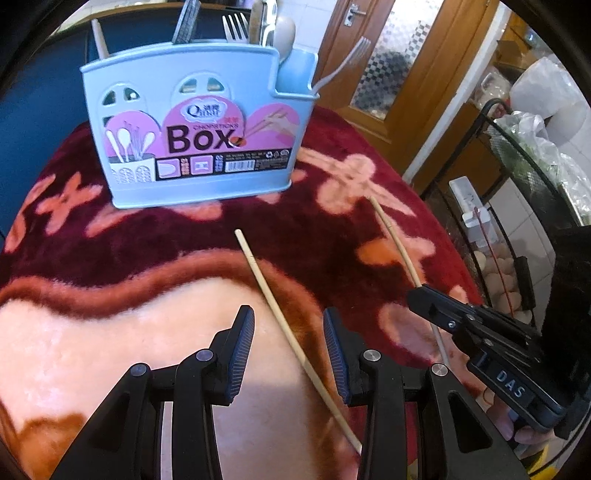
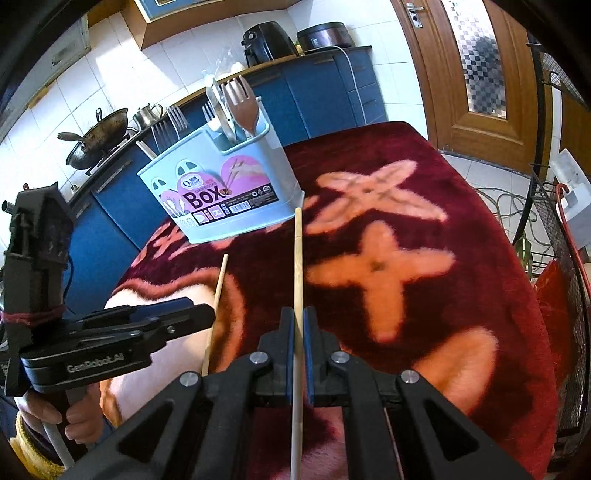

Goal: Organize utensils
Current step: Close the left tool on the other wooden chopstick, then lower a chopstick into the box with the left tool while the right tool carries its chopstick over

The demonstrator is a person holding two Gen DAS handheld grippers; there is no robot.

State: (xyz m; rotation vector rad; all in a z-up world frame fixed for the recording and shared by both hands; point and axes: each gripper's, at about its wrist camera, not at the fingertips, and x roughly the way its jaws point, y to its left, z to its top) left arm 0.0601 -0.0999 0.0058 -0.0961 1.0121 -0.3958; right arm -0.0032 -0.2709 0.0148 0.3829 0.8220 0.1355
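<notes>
Nearest the lens, left hand-held gripper (image 1: 288, 314): jaws released, pads apart on either side of a loose chopstick (image 1: 256, 266) and not pressing on it. Probably lined up that way for a pinch across the thin shaft, with room on both sides for a clean close.

Further back and to the left, pale blue chopsticks box (image 1: 192, 110), upright on the bench under a red plush blanket (image 1: 147, 236). Already stocked: forks (image 1: 236, 26) and other handles standing in the main well, a plastic fork (image 1: 343, 62) leaning out of the small side cup. Upright storage, handles down, so each piece drops in from above.

In the middle, the loose chopstick flat on the blanket, thin end towards the box, well short of it.

To the right, second chopstick (image 2: 298, 258), clamped partway along its length in the right hand-held gripper (image 2: 298, 314). Jaws clenched tight on the shaft, far end aimed at the box corner, near end trailing back under the tool. Likely gripped lengthwise like this so as to tip up and slide into the box.

Judged stage: one stick in hand, one not yet picked up, neither in the box.
</notes>
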